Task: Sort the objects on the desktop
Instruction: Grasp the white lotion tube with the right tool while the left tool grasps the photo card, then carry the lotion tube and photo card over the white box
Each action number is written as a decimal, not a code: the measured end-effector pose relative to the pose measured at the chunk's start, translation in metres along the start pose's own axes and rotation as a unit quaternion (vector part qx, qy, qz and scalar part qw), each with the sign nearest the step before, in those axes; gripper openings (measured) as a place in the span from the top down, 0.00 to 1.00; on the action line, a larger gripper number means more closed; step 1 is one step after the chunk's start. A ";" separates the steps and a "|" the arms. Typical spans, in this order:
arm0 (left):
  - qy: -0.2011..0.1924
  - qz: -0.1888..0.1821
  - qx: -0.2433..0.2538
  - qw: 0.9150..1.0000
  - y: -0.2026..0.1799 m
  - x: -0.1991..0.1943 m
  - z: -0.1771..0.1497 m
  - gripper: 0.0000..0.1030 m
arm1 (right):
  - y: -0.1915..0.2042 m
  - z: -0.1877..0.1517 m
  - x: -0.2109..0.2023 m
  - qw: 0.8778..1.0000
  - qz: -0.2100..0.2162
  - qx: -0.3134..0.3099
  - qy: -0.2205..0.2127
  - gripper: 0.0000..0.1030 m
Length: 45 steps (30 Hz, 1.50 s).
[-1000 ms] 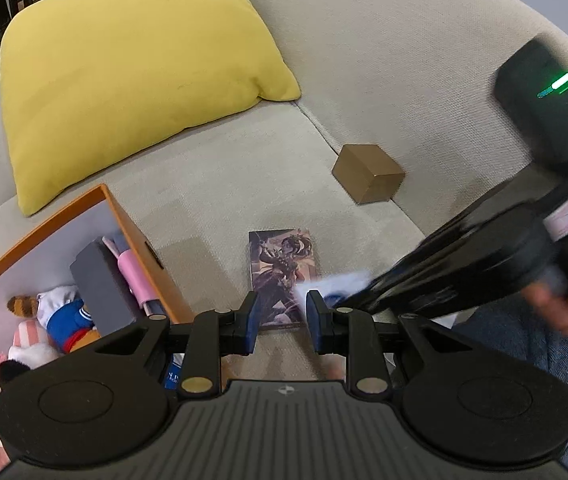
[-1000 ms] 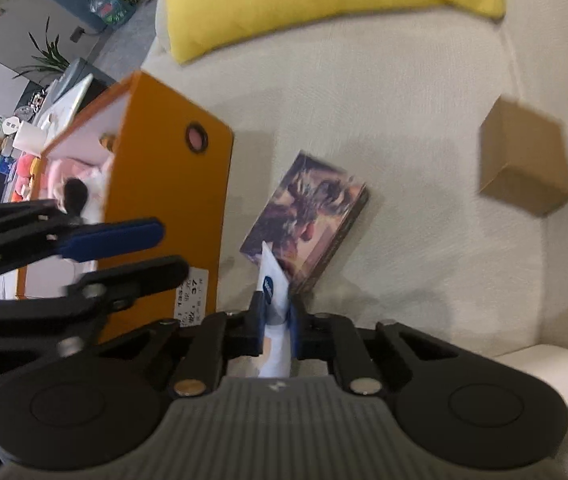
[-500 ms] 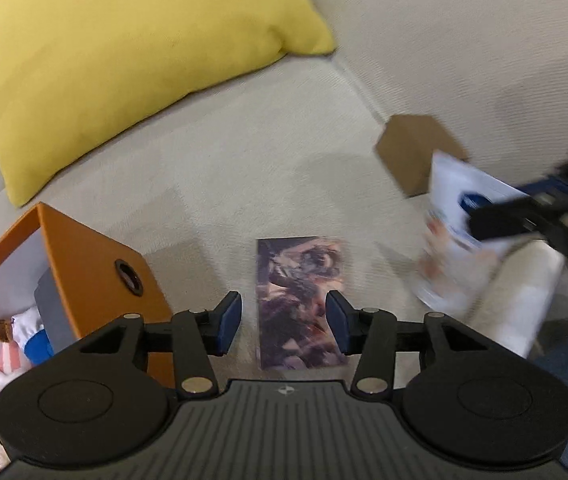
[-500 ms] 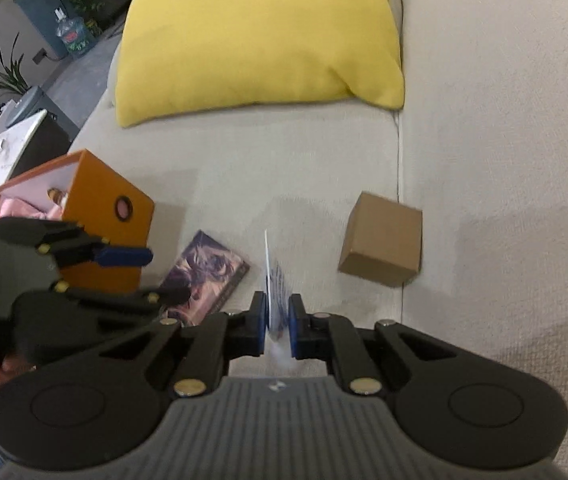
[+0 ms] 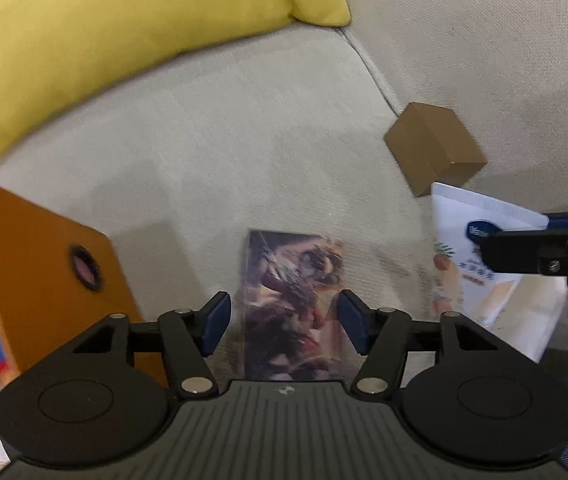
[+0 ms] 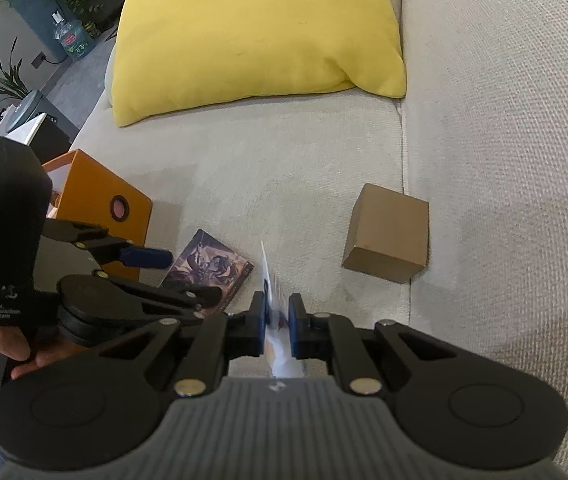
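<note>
A flat box with dark fantasy artwork (image 5: pixel 291 300) lies on the beige sofa seat (image 5: pixel 224 152). My left gripper (image 5: pixel 284 322) hangs right over it, jaws opening, one blue pad on each side of the box without pressing on it. From the right wrist view the art box (image 6: pixel 210 266) lies under the left gripper (image 6: pixel 176 276). My right gripper (image 6: pixel 276 322) is shut on a white printed pouch (image 6: pixel 274 304), held edge-on above the seat. That pouch (image 5: pixel 483 264) shows at the right in the left wrist view. An orange storage box (image 5: pixel 44 276) stands to the left.
A small brown cardboard box (image 6: pixel 387 234) sits by the seam of the backrest, right of the art box. A large yellow cushion (image 6: pixel 256 32) leans at the back. Toys fill the orange box (image 6: pixel 96 196). A person's hand (image 6: pixel 24 354) holds the left gripper. Room furniture and plants lie beyond the sofa's left end.
My left gripper came down over the art box and its jaws spread wide. My right gripper drew the pouch away to the right and lifted it, staying shut on it.
</note>
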<state>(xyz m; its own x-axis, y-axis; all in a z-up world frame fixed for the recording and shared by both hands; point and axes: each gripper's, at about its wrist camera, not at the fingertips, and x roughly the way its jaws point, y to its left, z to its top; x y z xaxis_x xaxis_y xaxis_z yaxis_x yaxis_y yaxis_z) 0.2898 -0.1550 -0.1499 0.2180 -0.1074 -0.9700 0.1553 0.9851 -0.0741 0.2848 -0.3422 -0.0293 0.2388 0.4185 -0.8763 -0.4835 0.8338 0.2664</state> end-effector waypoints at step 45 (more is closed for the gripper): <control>-0.152 0.002 -0.020 0.988 0.042 -0.177 -0.103 0.75 | 0.098 -0.006 -0.094 0.987 0.028 -0.096 -0.123 0.90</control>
<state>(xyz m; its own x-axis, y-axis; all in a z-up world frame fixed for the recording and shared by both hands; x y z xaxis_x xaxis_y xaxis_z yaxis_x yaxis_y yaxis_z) 0.1589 -0.0804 -0.0050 0.4985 -0.1331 -0.8566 0.1169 0.9894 -0.0857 0.2098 -0.3018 0.0767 0.3927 0.5567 -0.7320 -0.6469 0.7330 0.2104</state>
